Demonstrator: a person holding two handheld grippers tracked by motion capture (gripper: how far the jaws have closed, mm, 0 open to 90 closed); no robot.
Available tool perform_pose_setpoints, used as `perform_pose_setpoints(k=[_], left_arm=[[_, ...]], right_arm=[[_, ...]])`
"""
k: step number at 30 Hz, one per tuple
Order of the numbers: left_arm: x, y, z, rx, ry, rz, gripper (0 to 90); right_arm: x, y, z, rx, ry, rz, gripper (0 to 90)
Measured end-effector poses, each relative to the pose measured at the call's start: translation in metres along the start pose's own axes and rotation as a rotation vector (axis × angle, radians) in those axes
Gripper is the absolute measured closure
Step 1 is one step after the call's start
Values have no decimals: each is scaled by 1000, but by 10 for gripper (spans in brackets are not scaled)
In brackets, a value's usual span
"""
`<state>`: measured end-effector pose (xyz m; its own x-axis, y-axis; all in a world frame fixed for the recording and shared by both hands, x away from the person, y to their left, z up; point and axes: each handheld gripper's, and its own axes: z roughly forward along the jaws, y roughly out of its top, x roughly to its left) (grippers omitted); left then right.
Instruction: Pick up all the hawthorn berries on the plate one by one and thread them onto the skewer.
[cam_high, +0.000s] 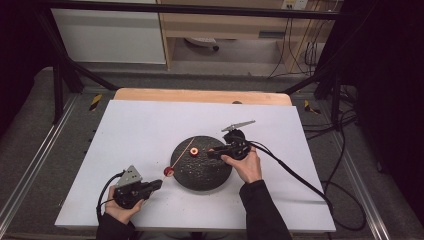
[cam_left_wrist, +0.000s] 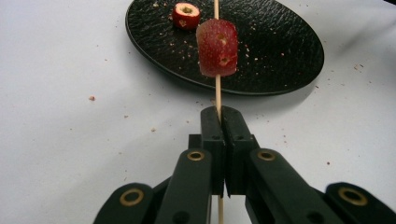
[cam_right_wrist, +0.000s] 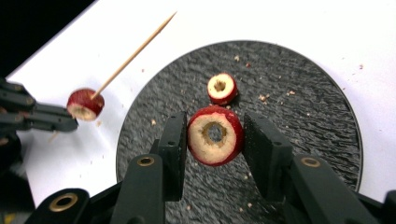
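Seen from the high view: a white table top (cam_high: 150, 125) with a round black plate (cam_high: 210, 175) near the centre of the frame. At lower left of that frame, the left gripper (cam_high: 156, 184), held in a hand (cam_high: 120, 210). In the left gripper view, jaws pressed fully together at lower centre, pinching a thin wooden skewer (cam_left_wrist: 217, 91) that runs straight up the frame. Threaded on the skewer a little above the jaw tips, apart from them, a red cored fruit piece (cam_left_wrist: 217, 48), hanging over the near rim of the plate (cam_left_wrist: 289, 56). In the right gripper view, the same skewer (cam_right_wrist: 135, 53) slanting to the upper centre, with the skewered piece (cam_right_wrist: 85, 103) at middle left, just off the plate edge. Right of the plate centre in the high view, the right gripper (cam_high: 212, 151), held in the other hand (cam_high: 247, 167). In its own view, jaws part open, closed on a second fruit piece (cam_right_wrist: 215, 135) between the two pads, touching both, its cut face and hole turned toward the camera, raised over the plate (cam_right_wrist: 317, 93). Just above it in the frame, a third, smaller fruit ring (cam_right_wrist: 222, 88) lying on the plate, among crumbs (cam_right_wrist: 264, 97).
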<state>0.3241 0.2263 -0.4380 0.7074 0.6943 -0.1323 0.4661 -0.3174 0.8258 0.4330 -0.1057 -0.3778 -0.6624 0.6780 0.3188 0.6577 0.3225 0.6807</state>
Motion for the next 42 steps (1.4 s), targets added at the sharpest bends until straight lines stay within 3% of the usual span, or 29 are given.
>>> perform_pose_setpoints(k=[11,23,42], left_arm=[[-1,0,1,-7,3,-9,883],[-3,1,1,-22,5,-10,883],[-7,2,3,-51,11,-27,883]], right_arm=[[2,-26,5,-199,59,91,615],[9,-35,8,-388,98,185,615],[8,-29,9,-580,116,270,616]])
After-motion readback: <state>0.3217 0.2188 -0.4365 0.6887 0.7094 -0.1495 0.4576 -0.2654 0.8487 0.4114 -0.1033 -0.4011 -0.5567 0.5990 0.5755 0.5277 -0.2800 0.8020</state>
